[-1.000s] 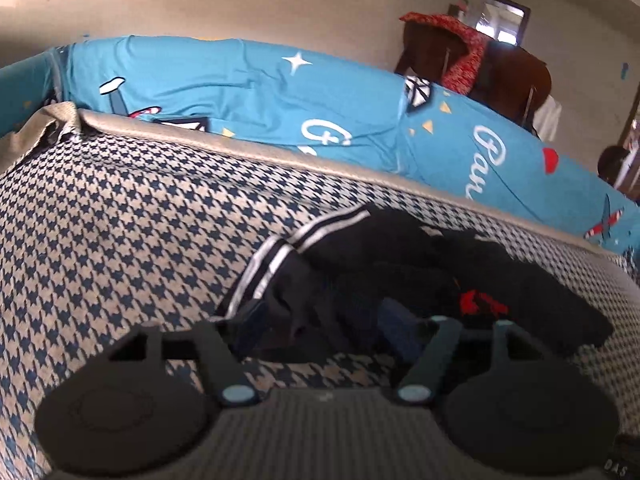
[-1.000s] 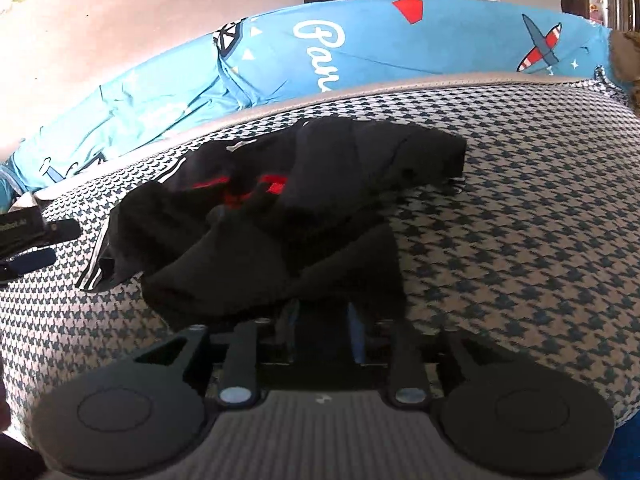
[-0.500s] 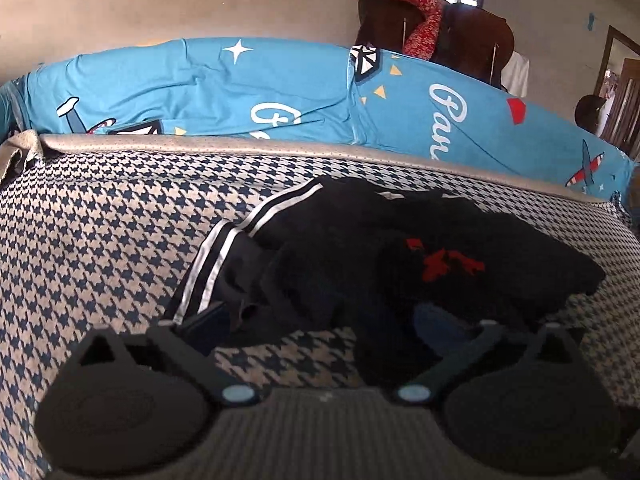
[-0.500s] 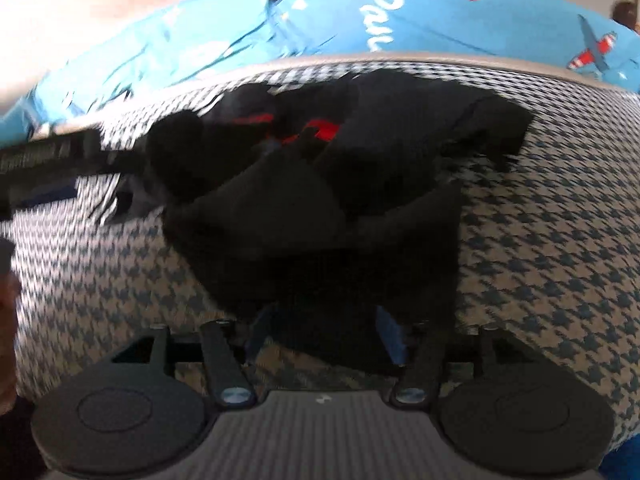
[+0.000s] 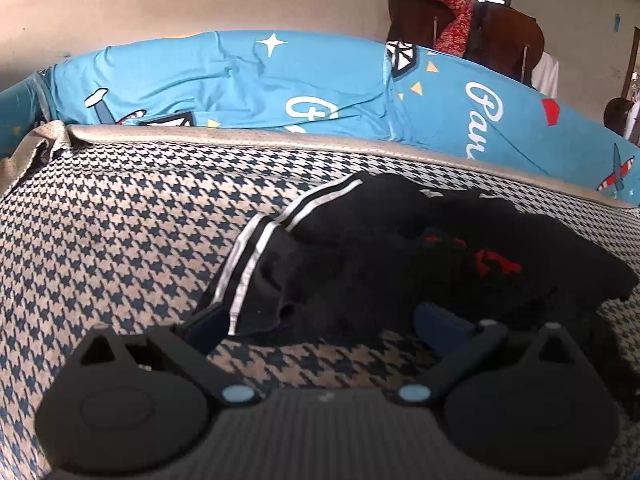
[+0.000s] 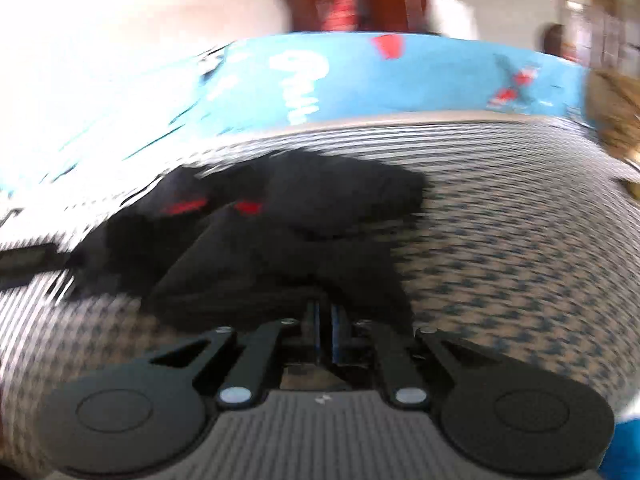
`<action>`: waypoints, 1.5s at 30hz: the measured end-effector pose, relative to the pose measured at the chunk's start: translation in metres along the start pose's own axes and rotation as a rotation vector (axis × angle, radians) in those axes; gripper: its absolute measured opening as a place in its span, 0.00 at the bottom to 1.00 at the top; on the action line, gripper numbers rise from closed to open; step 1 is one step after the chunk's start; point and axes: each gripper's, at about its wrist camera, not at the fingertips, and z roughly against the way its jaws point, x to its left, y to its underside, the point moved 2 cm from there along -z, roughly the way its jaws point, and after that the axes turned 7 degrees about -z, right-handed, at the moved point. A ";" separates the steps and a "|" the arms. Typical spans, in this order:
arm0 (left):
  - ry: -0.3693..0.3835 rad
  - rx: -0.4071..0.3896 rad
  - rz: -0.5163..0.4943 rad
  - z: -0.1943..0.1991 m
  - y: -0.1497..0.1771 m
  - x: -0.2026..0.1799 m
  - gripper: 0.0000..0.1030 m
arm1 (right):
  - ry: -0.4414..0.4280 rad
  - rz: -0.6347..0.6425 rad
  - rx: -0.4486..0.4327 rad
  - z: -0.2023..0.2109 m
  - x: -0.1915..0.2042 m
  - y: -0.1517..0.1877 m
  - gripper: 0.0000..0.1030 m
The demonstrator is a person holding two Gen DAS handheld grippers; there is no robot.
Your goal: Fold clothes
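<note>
A soft, limp black garment [image 5: 400, 256] lies crumpled on the houndstooth bed [image 5: 120, 220]. Left gripper [image 5: 324, 320] fingers spread wide at its striped hem [image 5: 260, 248], a firm edge to grasp. Right gripper [image 6: 325, 316] fingers pinch black cloth.

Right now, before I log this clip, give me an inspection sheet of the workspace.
Surface: houndstooth cover, beige trim along the far edge.
Job's things: one black garment, crumpled, with white stripes and red patches.
Clutter: nothing seen.
Grippers: left gripper open, fingers spread at the garment's near edge; right gripper shut on a fold of the black garment, view blurred.
Cables: nothing seen.
Surroundings: blue printed sheet behind, dark wooden furniture with red cloth draped on it, plain wall.
</note>
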 end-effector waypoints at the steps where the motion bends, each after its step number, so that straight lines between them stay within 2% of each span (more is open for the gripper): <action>1: -0.004 0.003 0.005 0.000 0.000 0.001 1.00 | 0.032 -0.037 -0.009 0.001 -0.006 -0.002 0.07; 4: -0.002 0.010 0.017 -0.001 0.001 0.004 1.00 | 0.133 -0.115 -0.021 0.002 -0.023 -0.003 0.07; 7: -0.001 0.011 0.015 -0.001 0.001 0.004 1.00 | 0.133 -0.091 -0.045 0.007 -0.020 -0.005 0.09; 11: 0.023 0.014 0.001 0.001 0.001 0.001 1.00 | 0.124 -0.051 -0.093 0.020 -0.013 -0.008 0.27; 13: 0.033 0.019 -0.007 0.001 0.001 -0.001 1.00 | 0.122 -0.024 -0.120 0.028 -0.009 -0.008 0.41; 16: 0.051 0.030 -0.014 0.001 0.002 -0.003 1.00 | 0.070 0.033 -0.119 0.031 0.001 -0.003 0.47; 24: 0.099 0.052 -0.081 -0.003 -0.001 -0.014 1.00 | -0.133 0.190 -0.052 0.023 0.032 0.007 0.47; 28: 0.110 0.059 -0.100 -0.004 -0.007 -0.009 1.00 | -0.212 0.321 -0.062 0.013 0.059 0.008 0.47; 33: 0.131 0.073 -0.087 -0.009 -0.016 0.001 1.00 | -0.278 0.453 -0.045 -0.008 0.091 0.007 0.47; 37: 0.115 0.072 -0.096 -0.015 -0.022 0.010 1.00 | -0.324 0.592 -0.016 -0.029 0.112 0.010 0.47; 39: 0.113 0.077 -0.090 -0.018 -0.024 0.014 1.00 | -0.308 0.636 0.003 -0.041 0.117 0.013 0.46; 41: 0.126 0.090 -0.074 -0.021 -0.023 0.017 1.00 | -0.296 0.662 0.018 -0.052 0.120 0.015 0.36; 42: 0.134 0.098 -0.066 -0.022 -0.022 0.019 1.00 | -0.290 0.655 0.020 -0.056 0.120 0.012 0.19; 43: 0.140 0.102 -0.061 -0.023 -0.022 0.020 1.00 | -0.285 0.649 0.023 -0.059 0.120 0.009 0.13; 45: 0.144 0.100 -0.062 -0.023 -0.021 0.021 1.00 | -0.304 0.589 0.033 -0.065 0.117 -0.002 0.09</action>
